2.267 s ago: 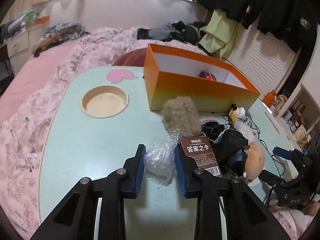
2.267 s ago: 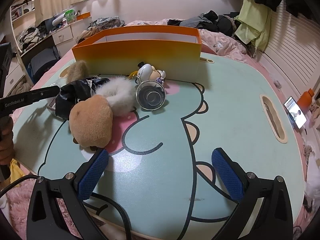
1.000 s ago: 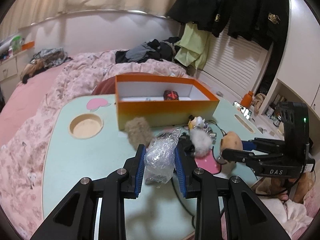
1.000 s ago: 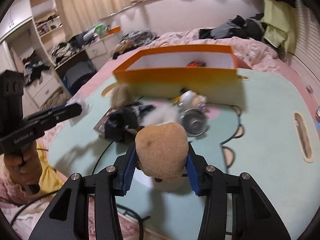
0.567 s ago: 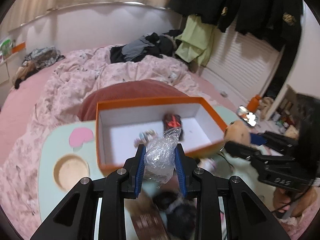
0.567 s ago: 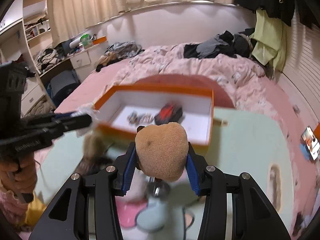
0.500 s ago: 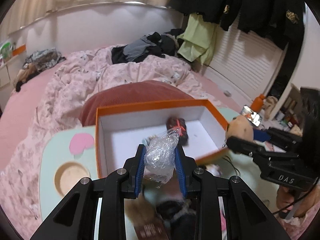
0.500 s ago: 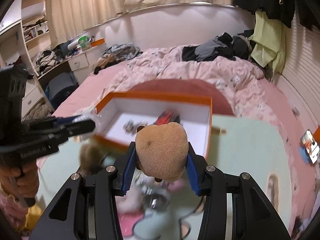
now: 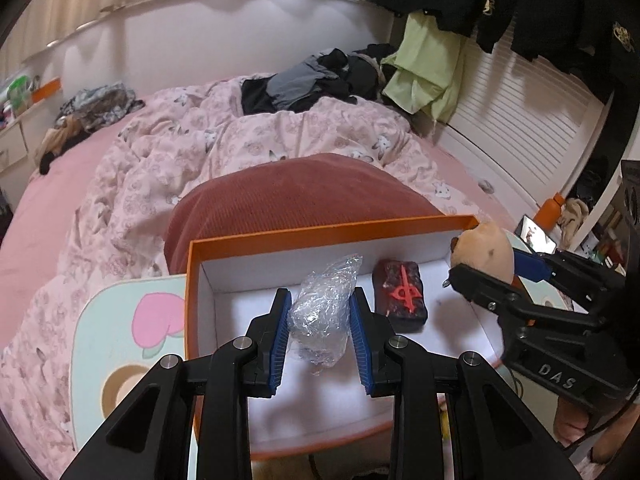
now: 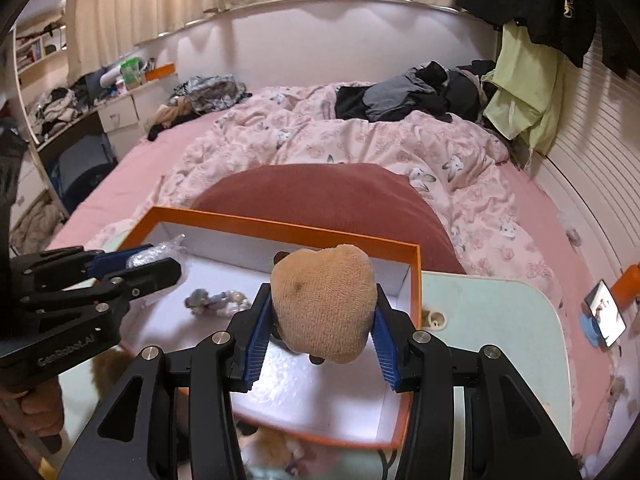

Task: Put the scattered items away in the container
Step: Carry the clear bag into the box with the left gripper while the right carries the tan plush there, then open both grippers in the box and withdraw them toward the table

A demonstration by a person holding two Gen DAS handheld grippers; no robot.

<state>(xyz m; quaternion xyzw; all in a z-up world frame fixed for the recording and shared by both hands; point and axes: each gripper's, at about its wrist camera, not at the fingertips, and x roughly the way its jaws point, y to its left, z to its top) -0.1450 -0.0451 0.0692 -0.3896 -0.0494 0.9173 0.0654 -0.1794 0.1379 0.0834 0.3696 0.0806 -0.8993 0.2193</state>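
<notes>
The orange box (image 9: 328,232) with a white inside stands on the pale green table (image 9: 108,320). My left gripper (image 9: 320,320) is shut on a crumpled clear plastic bag (image 9: 324,312) and hangs over the box's middle. My right gripper (image 10: 320,332) is shut on a tan plush toy (image 10: 324,300), held above the box (image 10: 280,228) at its right part. In the left wrist view the plush (image 9: 484,252) shows at the box's right end. A dark red packet (image 9: 400,292) and a small grey-blue trinket (image 10: 216,300) lie inside the box.
A dark red cushion (image 9: 296,200) and a pink quilt (image 9: 200,148) lie just beyond the box. A phone (image 10: 604,312) rests at the table's right edge. Fluffy items (image 10: 276,448) lie on the table in front of the box, blurred.
Both grippers have carried their loads forward from above the cluttered table to above the box's inside. The grips on the plastic bag and the plush look the same.
</notes>
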